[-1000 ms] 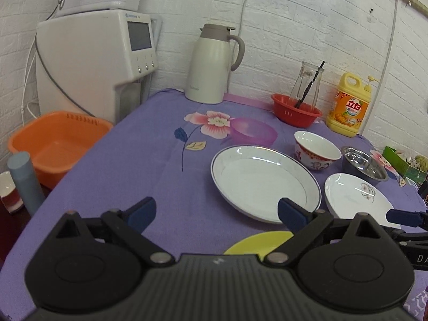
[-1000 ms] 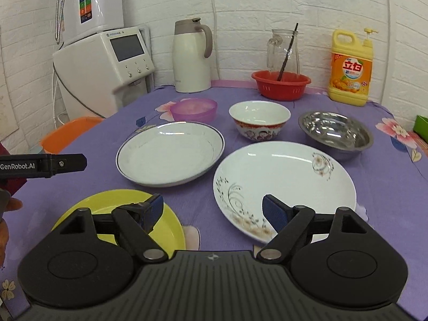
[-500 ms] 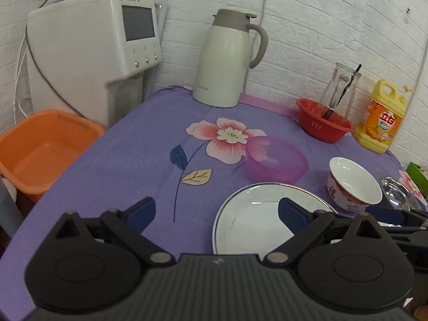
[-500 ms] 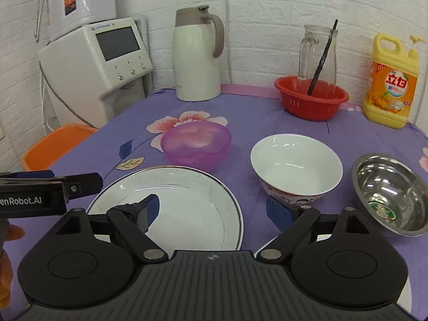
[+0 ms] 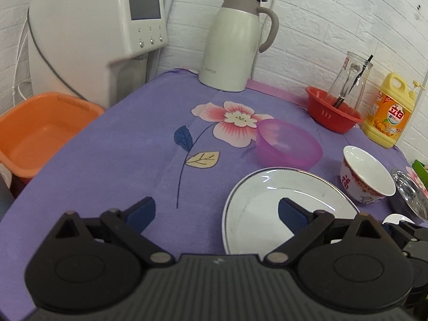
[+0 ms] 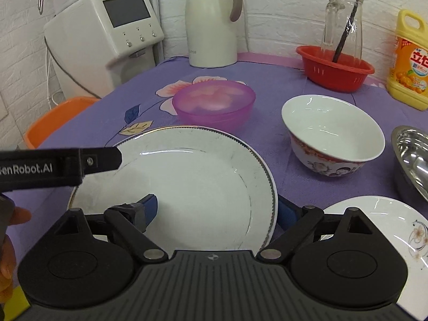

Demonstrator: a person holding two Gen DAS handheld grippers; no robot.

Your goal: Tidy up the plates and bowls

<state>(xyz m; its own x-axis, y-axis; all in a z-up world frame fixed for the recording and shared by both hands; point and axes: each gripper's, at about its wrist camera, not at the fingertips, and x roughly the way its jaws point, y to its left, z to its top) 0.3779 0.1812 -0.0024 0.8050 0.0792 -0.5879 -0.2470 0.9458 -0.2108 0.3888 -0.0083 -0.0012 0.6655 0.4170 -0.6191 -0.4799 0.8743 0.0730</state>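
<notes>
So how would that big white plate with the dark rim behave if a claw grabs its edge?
The white plate looks glazed and glossy, so probably slippery between the pads. It seems rigid ceramic, likely heavy for an edge grip and prone to droop. Chipping seems possible against the red-patterned bowl.

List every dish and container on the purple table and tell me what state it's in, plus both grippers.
Large white silver-rimmed plate: flat, empty.
Translucent purple plastic bowl: upright, empty.
White ceramic bowl with red pattern: upright, empty.
Stainless steel bowl: upright, partly out of frame.
White floral plate: flat, empty.
Cream thermos jug: upright, lid closed.
Red plastic basket: holds a glass jar.
Left gripper: open, empty.
Right gripper: open over the large plate.
</notes>
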